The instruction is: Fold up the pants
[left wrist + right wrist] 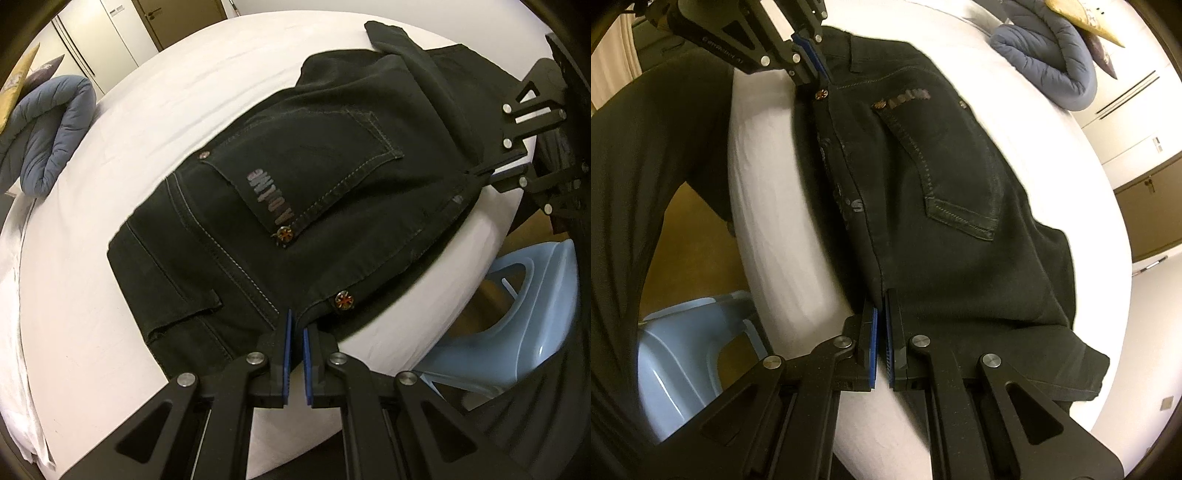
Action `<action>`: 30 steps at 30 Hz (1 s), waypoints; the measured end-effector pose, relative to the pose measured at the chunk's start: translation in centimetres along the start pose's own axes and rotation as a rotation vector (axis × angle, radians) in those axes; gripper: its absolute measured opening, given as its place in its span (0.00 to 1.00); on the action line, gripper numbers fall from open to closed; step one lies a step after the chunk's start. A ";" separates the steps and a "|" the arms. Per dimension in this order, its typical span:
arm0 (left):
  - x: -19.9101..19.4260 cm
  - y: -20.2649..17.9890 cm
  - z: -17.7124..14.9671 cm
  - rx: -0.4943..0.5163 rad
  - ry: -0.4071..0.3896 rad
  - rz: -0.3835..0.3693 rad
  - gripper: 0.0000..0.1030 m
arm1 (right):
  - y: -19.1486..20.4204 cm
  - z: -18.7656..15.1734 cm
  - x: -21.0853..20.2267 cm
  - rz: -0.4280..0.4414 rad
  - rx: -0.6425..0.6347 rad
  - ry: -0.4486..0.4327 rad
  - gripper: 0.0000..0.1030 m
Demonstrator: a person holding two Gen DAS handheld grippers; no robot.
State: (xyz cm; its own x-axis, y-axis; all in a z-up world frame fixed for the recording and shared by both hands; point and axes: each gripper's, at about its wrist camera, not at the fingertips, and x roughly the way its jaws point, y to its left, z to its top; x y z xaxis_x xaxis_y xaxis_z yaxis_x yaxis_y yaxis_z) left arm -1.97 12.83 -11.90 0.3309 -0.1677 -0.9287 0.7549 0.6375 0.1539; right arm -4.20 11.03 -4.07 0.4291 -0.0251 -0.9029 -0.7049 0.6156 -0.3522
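A: Biggest first?
B: White bed [110, 258], taking most of both views. Black pants [314, 184] flat on it, near the edge, back pocket [332, 173] up, folded lengthwise.
A: Beyond the pants?
B: Blue duvet [48, 136] rolled at the far end, well apart. Pale blue stool [535, 314] beside bed, lower down.
A: Tools?
B: Left tool [296, 325] pinched shut on pants at waistband edge, by a rivet [344, 300]. Right tool [882, 306] clamped on pants further along same edge, toward the legs.
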 end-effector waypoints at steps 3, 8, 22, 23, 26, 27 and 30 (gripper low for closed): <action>0.6 -0.1 0.3 -0.024 0.000 -0.003 0.06 | 0.1 -0.4 1.0 0.008 0.016 0.004 0.03; 0.0 0.6 0.0 -0.080 0.003 0.030 0.38 | -0.2 -0.5 2.2 0.033 0.097 -0.010 0.03; -5.6 0.1 8.0 -0.191 -0.218 -0.052 0.57 | -0.2 0.4 4.2 0.037 0.213 -0.033 0.06; -4.7 -0.1 8.7 -0.198 -0.210 -0.060 0.57 | -0.1 0.6 4.3 0.037 0.223 -0.034 0.07; -1.4 -0.4 9.7 -0.260 -0.186 -0.121 0.57 | 0.0 0.6 4.8 0.047 0.269 -0.051 0.07; 0.0 -0.5 9.8 -0.286 -0.168 -0.135 0.57 | -0.2 0.5 4.9 0.053 0.289 -0.058 0.07; 4.6 -1.3 9.5 -0.342 -0.061 -0.114 0.55 | -1.1 -0.4 5.1 0.094 0.387 -0.101 0.07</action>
State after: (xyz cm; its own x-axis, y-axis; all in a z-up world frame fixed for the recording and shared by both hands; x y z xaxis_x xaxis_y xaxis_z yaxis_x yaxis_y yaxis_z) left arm 3.97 4.13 -13.13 0.2964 -0.2901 -0.9099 0.5592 0.8251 -0.0808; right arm -1.48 9.93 -8.34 0.4402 0.1109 -0.8910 -0.4875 0.8628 -0.1334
